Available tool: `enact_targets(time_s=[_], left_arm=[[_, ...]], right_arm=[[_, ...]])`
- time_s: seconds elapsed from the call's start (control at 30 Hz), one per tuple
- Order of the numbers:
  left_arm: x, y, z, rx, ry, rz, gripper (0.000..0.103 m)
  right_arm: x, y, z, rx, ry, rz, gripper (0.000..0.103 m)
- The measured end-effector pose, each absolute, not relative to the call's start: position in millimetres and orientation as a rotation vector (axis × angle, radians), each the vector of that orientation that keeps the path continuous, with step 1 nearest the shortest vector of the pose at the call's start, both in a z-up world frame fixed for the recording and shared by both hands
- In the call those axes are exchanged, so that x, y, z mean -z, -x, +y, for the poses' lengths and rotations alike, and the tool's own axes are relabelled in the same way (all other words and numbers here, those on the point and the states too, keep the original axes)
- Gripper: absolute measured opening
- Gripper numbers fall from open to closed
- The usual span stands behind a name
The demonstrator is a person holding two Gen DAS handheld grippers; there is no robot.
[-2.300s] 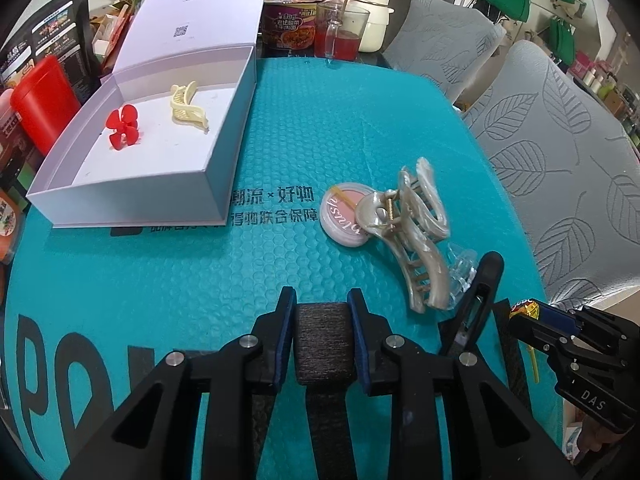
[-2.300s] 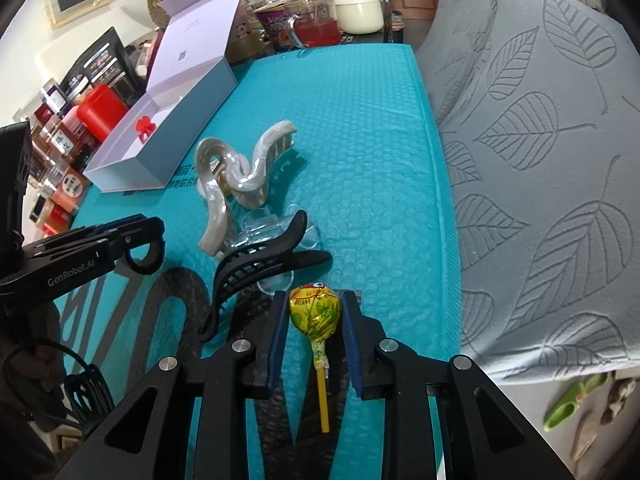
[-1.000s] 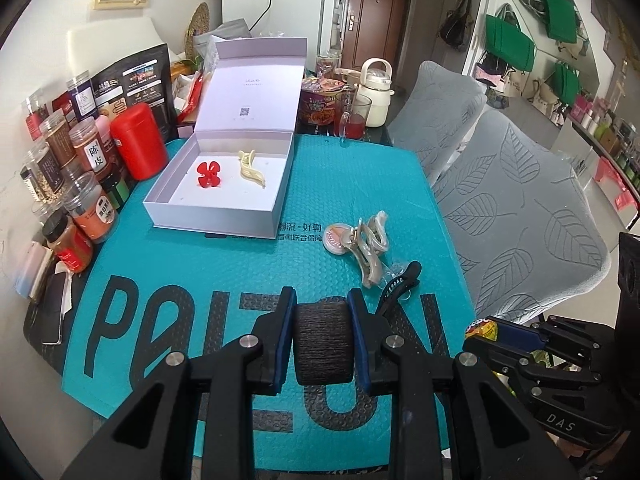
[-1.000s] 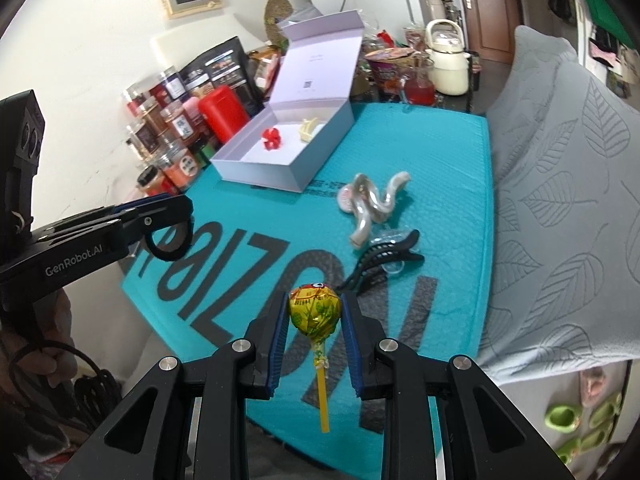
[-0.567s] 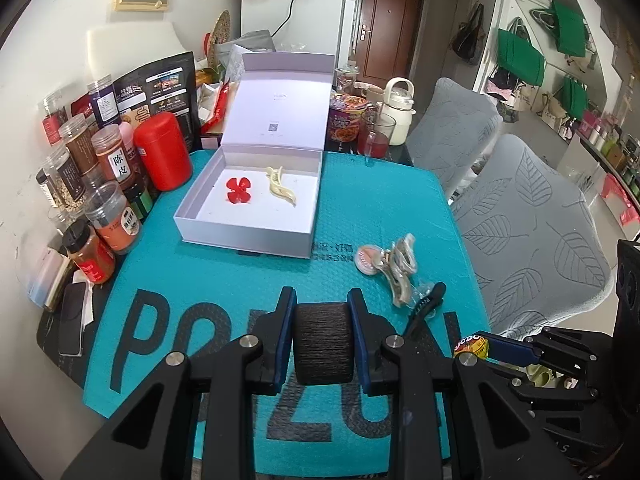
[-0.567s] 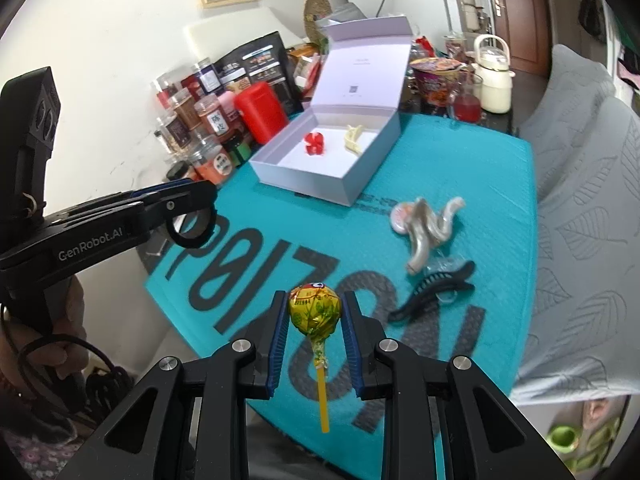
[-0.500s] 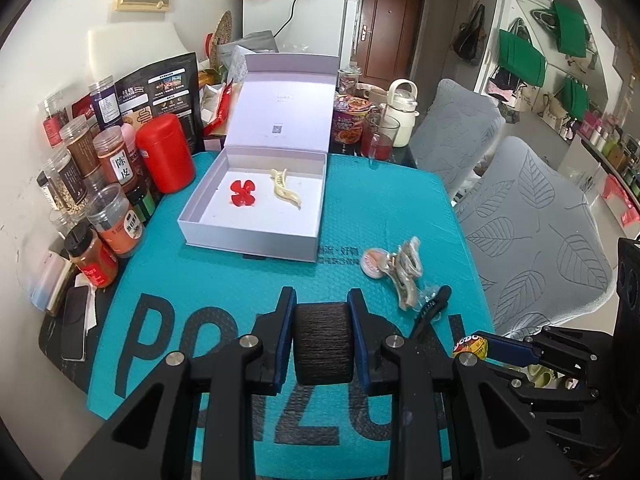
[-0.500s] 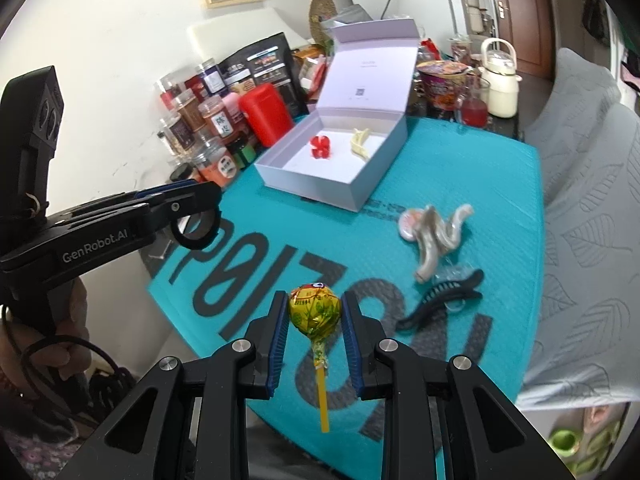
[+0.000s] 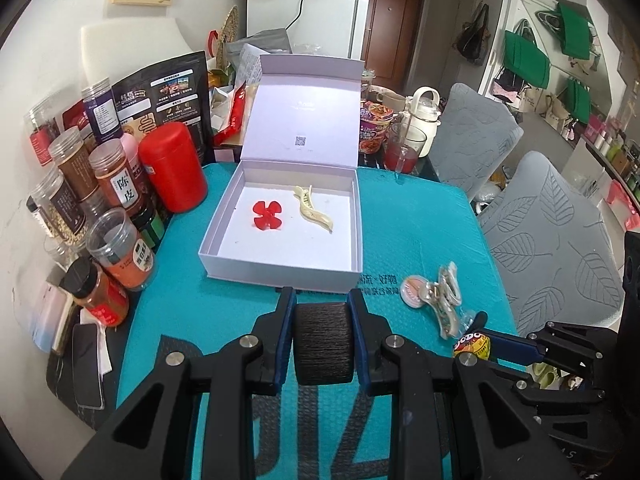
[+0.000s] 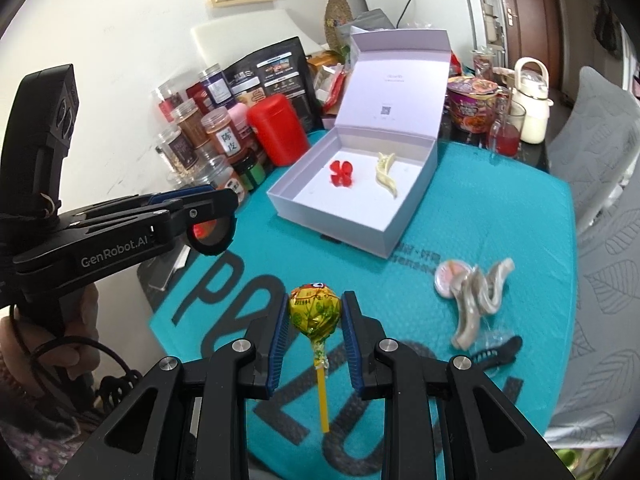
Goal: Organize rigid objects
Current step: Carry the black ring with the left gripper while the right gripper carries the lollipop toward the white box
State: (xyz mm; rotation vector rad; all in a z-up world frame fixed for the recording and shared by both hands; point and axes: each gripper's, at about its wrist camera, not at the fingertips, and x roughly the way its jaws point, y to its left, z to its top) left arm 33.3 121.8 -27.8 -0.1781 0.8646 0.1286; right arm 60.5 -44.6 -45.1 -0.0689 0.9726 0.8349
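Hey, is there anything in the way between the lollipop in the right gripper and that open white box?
Nothing visible. The lollipop is held above bare teal mat, and the open box lies beyond it with its lid up. The hair clips lie off to the right.

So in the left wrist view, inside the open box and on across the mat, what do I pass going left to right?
Red flower clip → cream clip → pink disc → pearly claw clip → lollipop in the right tongs.
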Motion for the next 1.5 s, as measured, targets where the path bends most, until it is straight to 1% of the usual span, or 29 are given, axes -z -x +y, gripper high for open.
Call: enact_targets(time_s=[0.63,1.5], left_arm=[[47,-126,184,-0.055,0.166,0.912,0.026],[103,-232,243,-0.016,0.155,0.951,0.026]], right_arm=[[57,-141,17,-0.785,0.083,0.97,0.026],[113,-240,77,-0.741,0.067,0.969,0.026]])
